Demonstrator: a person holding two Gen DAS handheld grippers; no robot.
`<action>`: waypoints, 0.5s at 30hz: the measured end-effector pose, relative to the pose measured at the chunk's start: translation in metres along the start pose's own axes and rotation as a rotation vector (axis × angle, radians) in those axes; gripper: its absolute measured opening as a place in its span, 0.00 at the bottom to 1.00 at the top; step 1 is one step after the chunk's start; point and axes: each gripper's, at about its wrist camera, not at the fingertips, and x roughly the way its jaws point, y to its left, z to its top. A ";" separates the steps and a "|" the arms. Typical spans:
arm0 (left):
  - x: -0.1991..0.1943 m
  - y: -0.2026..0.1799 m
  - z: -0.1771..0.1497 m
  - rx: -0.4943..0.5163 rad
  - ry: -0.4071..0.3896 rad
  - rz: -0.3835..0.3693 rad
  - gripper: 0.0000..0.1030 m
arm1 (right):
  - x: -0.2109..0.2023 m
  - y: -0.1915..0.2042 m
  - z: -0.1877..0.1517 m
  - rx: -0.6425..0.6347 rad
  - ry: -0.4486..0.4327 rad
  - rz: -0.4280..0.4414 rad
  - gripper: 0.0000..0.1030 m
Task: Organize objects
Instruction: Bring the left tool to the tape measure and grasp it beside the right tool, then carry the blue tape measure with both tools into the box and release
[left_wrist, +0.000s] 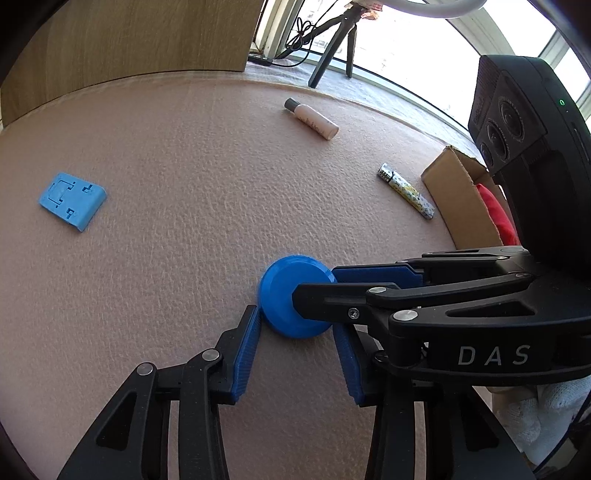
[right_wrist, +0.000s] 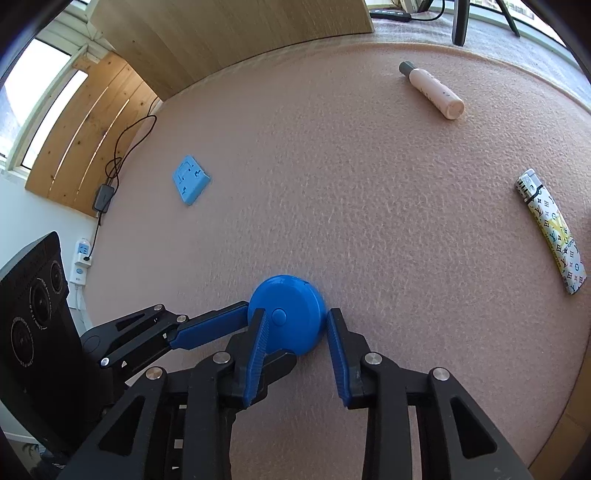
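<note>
Both grippers meet low over the pink mat (left_wrist: 184, 258) at the blue round disc (left_wrist: 291, 299). The left gripper (left_wrist: 297, 328) and right gripper (right_wrist: 295, 332) each stand wide around it. At two o'clock, a cardboard box (left_wrist: 454, 192) holds something red (left_wrist: 496, 214).

Background around the pink mat

A black tripod (left_wrist: 334, 44) stands by the window (left_wrist: 406, 48); a wooden panel (right_wrist: 92, 129), black cable (right_wrist: 125, 147) and wall socket (right_wrist: 82, 258) sit off the mat's edge.
</note>
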 end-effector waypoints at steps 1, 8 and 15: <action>-0.002 -0.003 0.000 0.003 -0.004 -0.001 0.42 | -0.003 0.000 -0.002 0.000 -0.006 0.000 0.29; -0.015 -0.035 0.001 0.050 -0.031 -0.017 0.42 | -0.040 -0.016 -0.019 0.042 -0.070 0.004 0.29; -0.022 -0.101 0.005 0.162 -0.055 -0.050 0.42 | -0.094 -0.049 -0.046 0.087 -0.152 -0.047 0.29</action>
